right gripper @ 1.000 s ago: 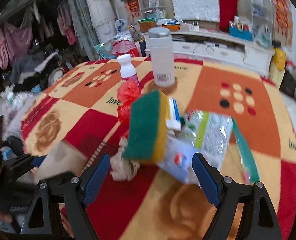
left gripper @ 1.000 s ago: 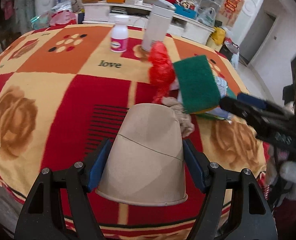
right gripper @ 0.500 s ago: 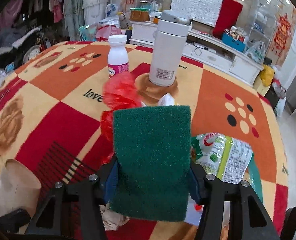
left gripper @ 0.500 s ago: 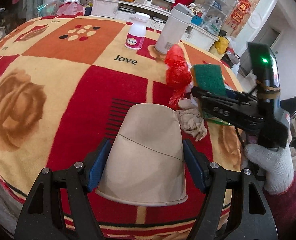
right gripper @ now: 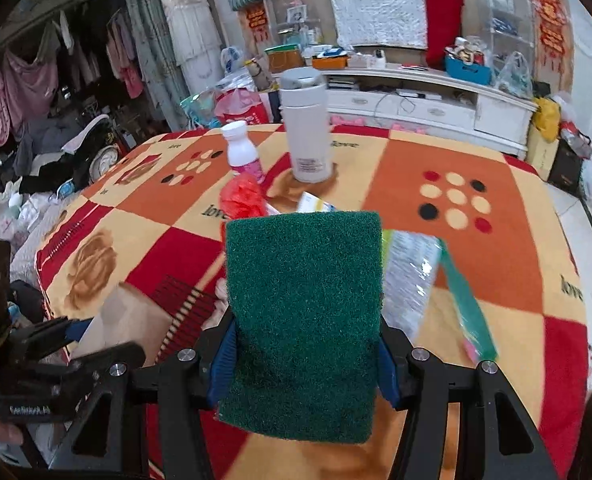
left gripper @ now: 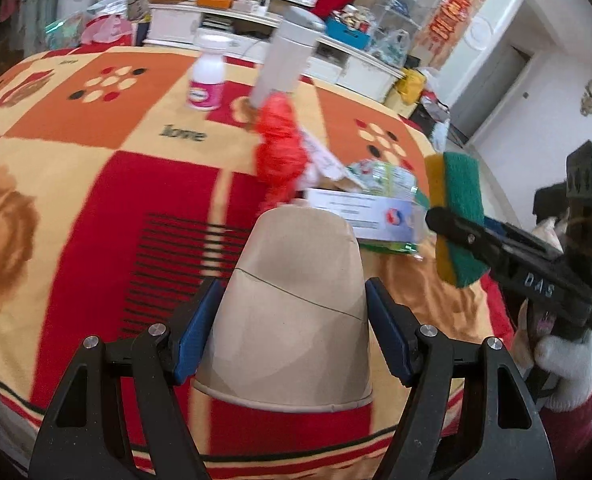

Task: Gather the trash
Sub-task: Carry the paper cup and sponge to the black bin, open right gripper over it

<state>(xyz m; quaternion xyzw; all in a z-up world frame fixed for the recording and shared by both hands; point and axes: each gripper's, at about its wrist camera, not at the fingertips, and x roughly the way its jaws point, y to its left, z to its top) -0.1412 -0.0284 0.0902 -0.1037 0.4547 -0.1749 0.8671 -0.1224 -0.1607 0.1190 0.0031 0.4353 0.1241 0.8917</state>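
A second ago the right gripper point(right gripper: 302, 354) stood wide around the pile; since then its jaws have closed on the sponge point(right gripper: 302, 320) and lifted it clear of the tablecloth point(left gripper: 96, 216), where it hangs off the near right edge of the table in the left wrist view. The pads press its two long edges, green scouring face toward the camera, yellow foam behind. It looks light and squashy — a firm pinch across the foam should hold, though a soft block can twist in the jaws.

The left gripper point(left gripper: 292, 332) is clamped on one paper cup point(left gripper: 292, 312), mouth toward the camera, blue pads on opposite sides of the wall. The cup is likely thin and easily crushed, so the hold near the stiffer rim is the safer place.

Beyond the cup lies the remaining litter, close together near the middle of the table: one white carton point(left gripper: 360, 216), one clear printed wrapper point(right gripper: 410, 276), one green strip of packaging point(right gripper: 470, 308) and one crumpled red plastic bag point(left gripper: 276, 148). All look weightless and limp or slippery — best pinched at a bunched fold or an edge.

Farther back stand one small white bottle point(right gripper: 242, 152) with a pink label and one tall white flask point(right gripper: 306, 124), both upright; these are probably not trash.
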